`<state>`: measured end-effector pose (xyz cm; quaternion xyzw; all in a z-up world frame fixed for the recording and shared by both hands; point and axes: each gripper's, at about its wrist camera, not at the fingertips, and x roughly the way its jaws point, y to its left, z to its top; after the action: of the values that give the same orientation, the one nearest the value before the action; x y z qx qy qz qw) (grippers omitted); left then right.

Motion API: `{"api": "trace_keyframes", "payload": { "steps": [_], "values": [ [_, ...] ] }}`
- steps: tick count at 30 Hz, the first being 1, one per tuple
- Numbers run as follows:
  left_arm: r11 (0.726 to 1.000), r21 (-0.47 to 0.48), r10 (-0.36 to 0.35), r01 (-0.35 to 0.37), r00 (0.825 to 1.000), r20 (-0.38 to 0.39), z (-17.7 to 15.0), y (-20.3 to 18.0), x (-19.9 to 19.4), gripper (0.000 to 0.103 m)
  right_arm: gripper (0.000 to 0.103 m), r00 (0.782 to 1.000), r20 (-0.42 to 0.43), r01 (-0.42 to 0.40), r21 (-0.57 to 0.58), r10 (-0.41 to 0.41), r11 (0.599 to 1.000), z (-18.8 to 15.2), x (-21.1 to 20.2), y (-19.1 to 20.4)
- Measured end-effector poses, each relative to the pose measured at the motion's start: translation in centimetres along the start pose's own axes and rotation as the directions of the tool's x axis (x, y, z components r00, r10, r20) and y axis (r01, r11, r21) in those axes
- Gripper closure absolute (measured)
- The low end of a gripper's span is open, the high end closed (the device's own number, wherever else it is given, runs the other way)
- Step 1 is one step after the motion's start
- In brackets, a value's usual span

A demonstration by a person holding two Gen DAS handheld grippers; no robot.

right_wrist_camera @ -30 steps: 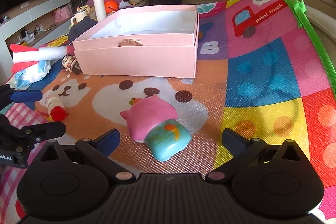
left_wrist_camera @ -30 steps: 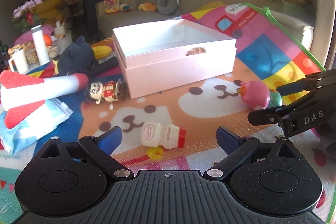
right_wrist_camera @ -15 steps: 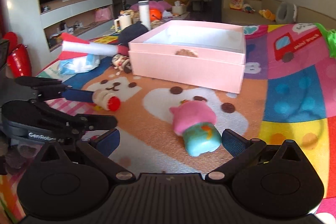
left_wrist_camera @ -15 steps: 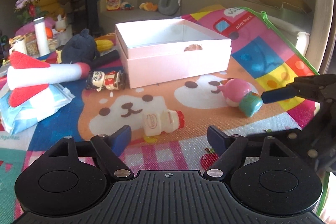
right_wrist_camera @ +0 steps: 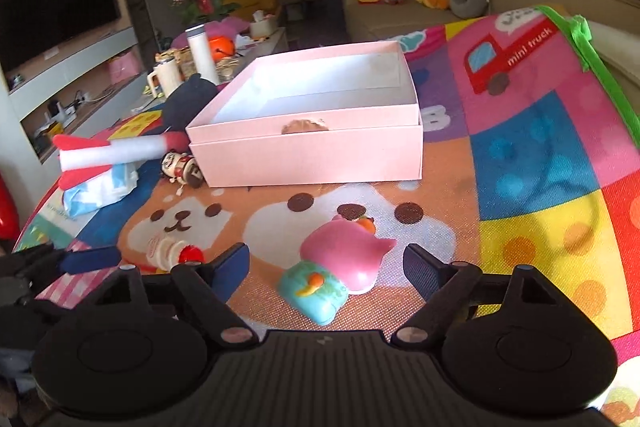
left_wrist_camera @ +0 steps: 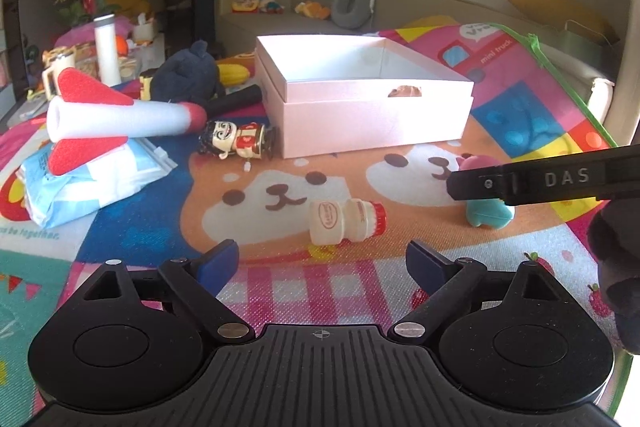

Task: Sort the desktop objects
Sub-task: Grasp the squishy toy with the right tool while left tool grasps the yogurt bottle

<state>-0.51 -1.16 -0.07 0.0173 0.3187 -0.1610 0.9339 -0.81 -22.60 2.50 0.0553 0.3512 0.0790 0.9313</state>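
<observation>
A small white drink bottle (left_wrist_camera: 346, 223) with a red cap lies on its side on the play mat, just beyond my left gripper (left_wrist_camera: 322, 255), whose jaws are opening with nothing between the pads. A pink and teal squishy toy (right_wrist_camera: 348, 255) lies between the fingers of my right gripper (right_wrist_camera: 326, 261); its jaws are closing and the pads stand clear of the toy. The open pink box (left_wrist_camera: 372, 119) sits further back with a bare white floor. In the left wrist view a right finger (left_wrist_camera: 540, 183) partly covers the toy (left_wrist_camera: 490, 213).
A foam rocket (left_wrist_camera: 120, 115) rests on a pack of wipes (left_wrist_camera: 92, 175) at the left, with a small figurine (left_wrist_camera: 240, 143) and a dark plush (left_wrist_camera: 188, 75) beside the box. The mat's green edge (left_wrist_camera: 568, 75) runs along the right.
My right gripper's fingers have drawn closer around the pink and teal toy and its view has rolled. The left jaws stand a little wider; the bottle lies where it was.
</observation>
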Motion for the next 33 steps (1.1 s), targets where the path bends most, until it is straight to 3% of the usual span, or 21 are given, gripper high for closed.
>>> {"api": "trace_keyframes", "payload": {
  "steps": [2, 3, 4, 11, 22, 33],
  "values": [
    [1.0, -0.001, 0.008, -0.008, 1.0, 0.003, 0.0, 0.0, 0.0, 0.008, 0.028, 1.0, -0.017, 0.025, -0.013, -0.025, 1.0, -0.1, 1.0, 0.4],
    [1.0, -0.002, 0.013, -0.013, 1.0, 0.004, 0.0, 0.0, -0.1, 0.008, 0.045, 0.999, -0.033, 0.034, -0.024, -0.035, 0.999, -0.2, 1.4, 0.5],
    [1.0, -0.002, 0.021, -0.021, 1.0, 0.003, 0.0, 0.0, 0.0, 0.008, 0.054, 0.998, -0.027, 0.049, -0.038, -0.05, 0.998, -0.3, 1.3, 0.6],
    [0.999, 0.02, 0.046, -0.046, 0.999, 0.0, 0.9, -1.9, 0.9, 0.017, 0.054, 0.996, -0.002, 0.084, -0.06, -0.084, 0.995, -2.1, -0.9, -0.7],
    [0.994, 0.07, 0.089, -0.089, 0.996, -0.008, 1.4, -3.5, 1.9, 0.055, 0.054, 0.995, -0.014, 0.097, -0.062, -0.098, 0.993, -3.4, -2.8, -1.0],
    [0.988, 0.154, 0.006, -0.013, 0.999, 0.044, 0.1, -4.5, -3.4, 0.055, 0.055, 0.997, -0.056, 0.045, -0.082, -0.049, 0.996, -3.8, -6.0, -0.5]
  ]
}}
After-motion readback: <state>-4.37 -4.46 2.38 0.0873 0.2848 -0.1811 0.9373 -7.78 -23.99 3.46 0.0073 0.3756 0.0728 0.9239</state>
